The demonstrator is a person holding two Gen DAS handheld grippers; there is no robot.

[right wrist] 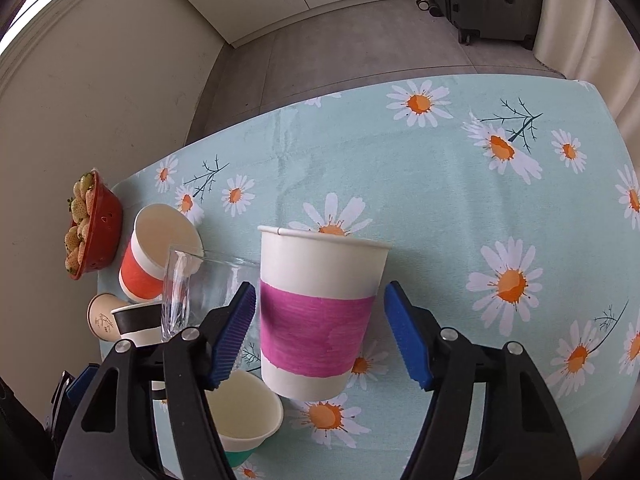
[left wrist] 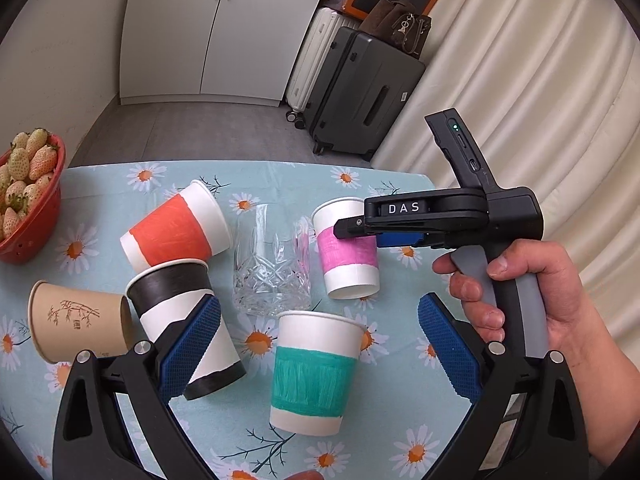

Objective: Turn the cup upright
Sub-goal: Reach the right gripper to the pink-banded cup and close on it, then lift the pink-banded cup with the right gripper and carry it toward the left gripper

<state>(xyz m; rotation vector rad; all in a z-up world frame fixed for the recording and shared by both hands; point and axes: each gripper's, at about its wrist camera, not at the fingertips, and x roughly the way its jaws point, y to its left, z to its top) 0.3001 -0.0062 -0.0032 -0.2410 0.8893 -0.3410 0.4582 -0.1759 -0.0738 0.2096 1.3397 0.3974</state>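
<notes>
A pink-banded paper cup (right wrist: 316, 312) stands upright on the daisy tablecloth between my right gripper's (right wrist: 320, 336) open blue pads, which do not touch it. In the left wrist view the same cup (left wrist: 348, 252) stands right of a glass, with the right gripper (left wrist: 352, 230) at its side. My left gripper (left wrist: 318, 354) is open, above a green-banded upright cup (left wrist: 312, 372). A black-banded cup (left wrist: 188, 320) leans by the left pad (left wrist: 192, 348). An orange-banded cup (left wrist: 176, 228) and a tan cup (left wrist: 76, 326) lie on their sides.
A cut-glass tumbler (left wrist: 272, 264) stands at the centre among the cups. A red bowl of pale strawberries (left wrist: 28, 196) sits at the table's left edge. Suitcases (left wrist: 360, 92) and a cabinet stand beyond the far edge; curtains hang on the right.
</notes>
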